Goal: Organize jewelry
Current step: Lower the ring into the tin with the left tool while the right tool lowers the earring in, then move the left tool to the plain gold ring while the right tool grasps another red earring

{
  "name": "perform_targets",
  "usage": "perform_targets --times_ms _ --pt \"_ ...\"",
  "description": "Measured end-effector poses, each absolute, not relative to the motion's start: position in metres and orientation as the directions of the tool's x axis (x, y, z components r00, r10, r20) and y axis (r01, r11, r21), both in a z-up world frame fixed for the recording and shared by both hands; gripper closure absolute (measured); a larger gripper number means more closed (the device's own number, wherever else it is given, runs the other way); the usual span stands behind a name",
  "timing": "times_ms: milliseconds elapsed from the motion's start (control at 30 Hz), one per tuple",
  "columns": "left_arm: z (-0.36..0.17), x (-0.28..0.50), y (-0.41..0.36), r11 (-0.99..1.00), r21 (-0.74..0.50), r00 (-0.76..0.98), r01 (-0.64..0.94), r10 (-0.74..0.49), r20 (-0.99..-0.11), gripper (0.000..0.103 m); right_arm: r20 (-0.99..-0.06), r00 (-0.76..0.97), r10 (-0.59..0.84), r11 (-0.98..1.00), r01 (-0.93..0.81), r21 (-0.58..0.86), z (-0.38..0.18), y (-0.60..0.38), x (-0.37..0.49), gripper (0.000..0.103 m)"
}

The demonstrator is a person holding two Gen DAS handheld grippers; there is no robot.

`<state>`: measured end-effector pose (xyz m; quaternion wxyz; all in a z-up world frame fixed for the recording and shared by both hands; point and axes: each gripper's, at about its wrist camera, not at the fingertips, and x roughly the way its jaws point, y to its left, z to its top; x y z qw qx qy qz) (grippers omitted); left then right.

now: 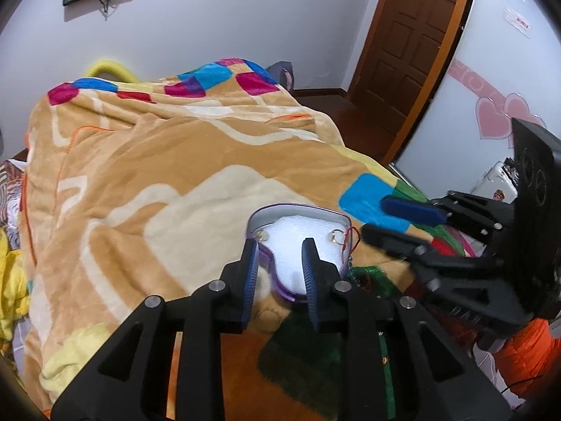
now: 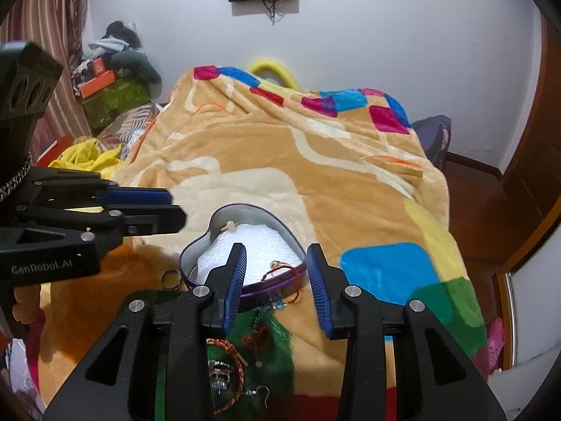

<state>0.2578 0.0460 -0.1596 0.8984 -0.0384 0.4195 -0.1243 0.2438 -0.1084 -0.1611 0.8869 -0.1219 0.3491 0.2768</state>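
One heart tin (image 2: 242, 245): white foam, ring (image 2: 278, 264), red cord (image 2: 280, 273) | left gripper (image 1: 278, 270), right gripper (image 2: 277, 277) slightly apart, holding nothing

Open heart-shaped purple tin (image 2: 242, 289) with white foam, red string bracelet (image 2: 280, 272) draped over rim, ring (image 2: 171, 279) beside

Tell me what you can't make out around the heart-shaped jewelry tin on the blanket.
- Heart-shaped tin: right wrist view, the right gripper fingers cover its near rim.
- Ring on the blanket: left wrist view, too small to identify.
- Bracelets and earrings: right wrist view, partly hidden by the gripper body.
- Left gripper: nothing between its fingers.
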Motion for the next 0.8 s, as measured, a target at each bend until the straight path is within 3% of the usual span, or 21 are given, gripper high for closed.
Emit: perform_targets --times_ms 233,800 --pt "-0.153 0.24 0.052 0.975 -0.145 0.626 0.168 -0.219 -0.749 0.071 -0.678 0.629 0.381 0.847 -0.531 -0.016 -0.149 -0.124 0.236 0.07" --pt "-0.194 0.215 0.051 0.976 -0.147 0.529 0.161 -0.211 -0.822 0.069 -0.738 0.572 0.358 0.871 -0.49 0.043 -0.179 -0.132 0.22 0.07"
